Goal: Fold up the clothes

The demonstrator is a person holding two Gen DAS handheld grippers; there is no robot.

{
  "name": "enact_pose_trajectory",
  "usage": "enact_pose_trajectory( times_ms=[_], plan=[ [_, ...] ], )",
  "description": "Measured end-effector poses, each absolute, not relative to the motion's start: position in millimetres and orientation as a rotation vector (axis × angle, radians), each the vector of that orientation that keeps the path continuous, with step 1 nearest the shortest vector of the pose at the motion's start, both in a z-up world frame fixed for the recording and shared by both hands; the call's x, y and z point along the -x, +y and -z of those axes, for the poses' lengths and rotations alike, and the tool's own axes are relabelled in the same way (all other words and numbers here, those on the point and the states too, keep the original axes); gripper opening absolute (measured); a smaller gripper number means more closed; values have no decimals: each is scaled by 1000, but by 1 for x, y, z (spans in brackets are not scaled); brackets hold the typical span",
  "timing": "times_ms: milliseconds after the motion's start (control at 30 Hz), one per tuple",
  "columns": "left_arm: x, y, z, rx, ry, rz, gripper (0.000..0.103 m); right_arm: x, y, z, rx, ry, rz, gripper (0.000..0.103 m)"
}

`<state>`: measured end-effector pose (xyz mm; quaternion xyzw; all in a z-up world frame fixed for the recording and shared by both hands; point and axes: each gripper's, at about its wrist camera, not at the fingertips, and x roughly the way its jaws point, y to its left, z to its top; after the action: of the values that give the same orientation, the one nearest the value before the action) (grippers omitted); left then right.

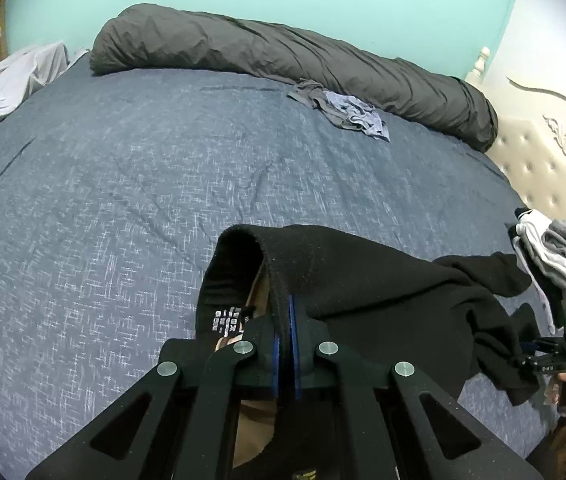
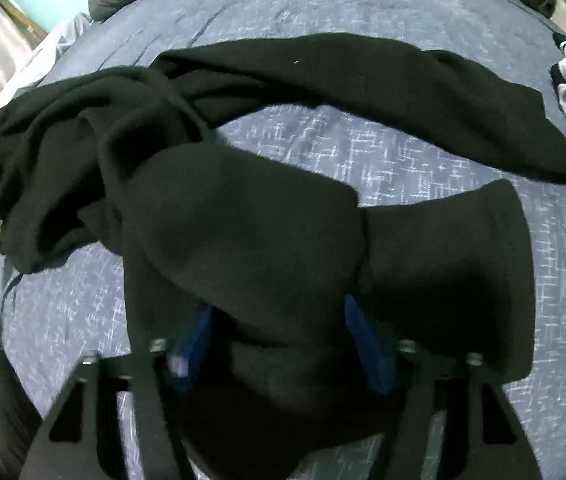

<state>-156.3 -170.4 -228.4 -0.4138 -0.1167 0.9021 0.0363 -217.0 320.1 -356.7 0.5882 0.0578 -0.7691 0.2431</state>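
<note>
A black fleece garment (image 1: 383, 280) lies across the blue bedsheet (image 1: 123, 180) and hangs from my left gripper (image 1: 285, 320). That gripper is shut, its blue pads pinching the garment's open hem, where a white label shows inside. In the right wrist view the same black garment (image 2: 243, 220) spreads out with two long tubes of cloth, one reaching far right. My right gripper (image 2: 279, 320) stands open, its blue pads (image 2: 367, 340) wide apart and a fold of the cloth draped between and over them. The right gripper (image 1: 555, 356) also shows at the far right of the left wrist view.
A rolled dark grey duvet (image 1: 283, 60) runs along the far side of the bed. Crumpled blue-grey clothes (image 1: 347, 114) lie in front of it. A stack of folded white and grey clothes (image 1: 555, 256) sits by the cream headboard (image 1: 543, 152). Pale bedding (image 1: 3, 84) is heaped at left.
</note>
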Motion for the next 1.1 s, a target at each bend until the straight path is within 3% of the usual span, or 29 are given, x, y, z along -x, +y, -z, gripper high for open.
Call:
enact_pose_trajectory(
  times_ms=[33, 67, 133, 300, 600, 833, 1100],
  plan=[
    [156, -172, 227, 1265, -364, -2773, 3, 217, 321, 359, -1608, 152, 2103, 24],
    [155, -173, 225, 1258, -369, -2776, 3, 218, 325, 351, -1584, 128, 2113, 15],
    [156, -175, 219, 1245, -355, -2788, 3, 221, 332, 334, -1535, 79, 2133, 12],
    [168, -186, 195, 1195, -316, -2830, 3, 238, 341, 269, -1373, 51, 2204, 11],
    [228, -220, 148, 1098, -383, -2916, 3, 327, 317, 170, -1195, 205, 2346, 11],
    [292, -236, 146, 1128, -426, -2964, 3, 398, 281, 163, -1181, 281, 2423, 11],
    [321, -248, 181, 1243, -515, -2942, 8, 458, 243, 207, -1208, 341, 2480, 17]
  ],
)
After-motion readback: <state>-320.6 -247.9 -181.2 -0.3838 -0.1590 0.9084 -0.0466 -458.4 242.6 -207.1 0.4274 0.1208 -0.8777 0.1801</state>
